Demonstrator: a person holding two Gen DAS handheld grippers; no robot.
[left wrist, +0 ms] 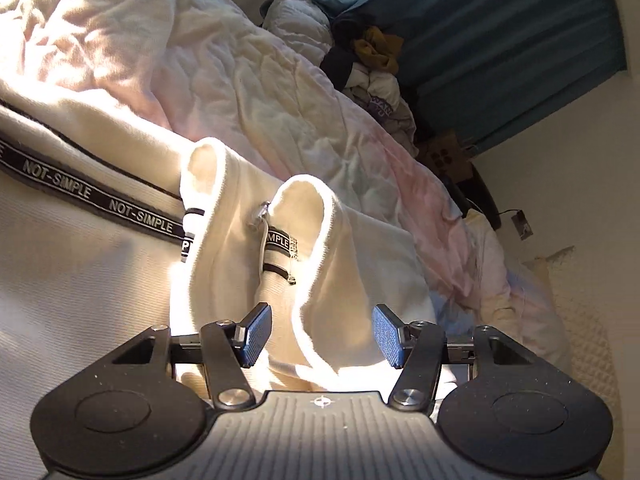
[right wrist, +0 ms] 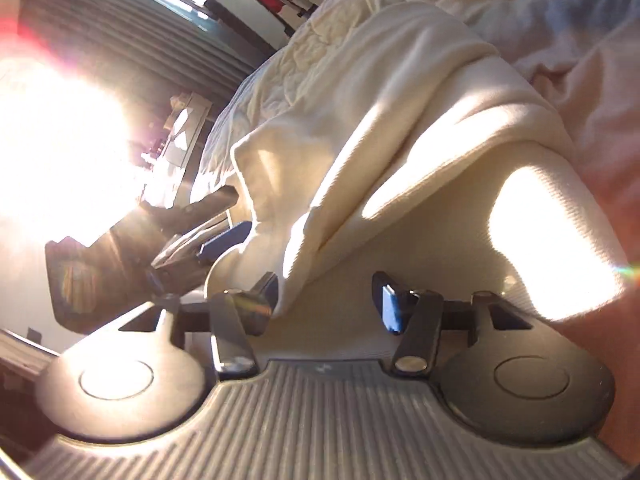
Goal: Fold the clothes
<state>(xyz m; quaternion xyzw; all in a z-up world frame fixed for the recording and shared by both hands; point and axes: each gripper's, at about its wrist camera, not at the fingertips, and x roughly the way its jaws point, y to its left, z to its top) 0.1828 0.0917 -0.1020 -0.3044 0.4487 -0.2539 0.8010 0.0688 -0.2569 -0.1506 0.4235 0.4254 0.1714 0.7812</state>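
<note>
My left gripper (left wrist: 322, 334) stands released, blue pads straddling the folded edge of the cream ribbed zip-up jacket (left wrist: 248, 272) on the quilted bedspread (left wrist: 256, 80). My right gripper (right wrist: 325, 300), unclenched, brackets its hem.

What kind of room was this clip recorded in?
Most likely a bedroom: a rumpled quilt covers a bed, teal curtains hang along the wall, and a heap of clothes lies at the bed's far edge.

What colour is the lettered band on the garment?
Black band with white lettering, clearest in the left wrist view.
</note>
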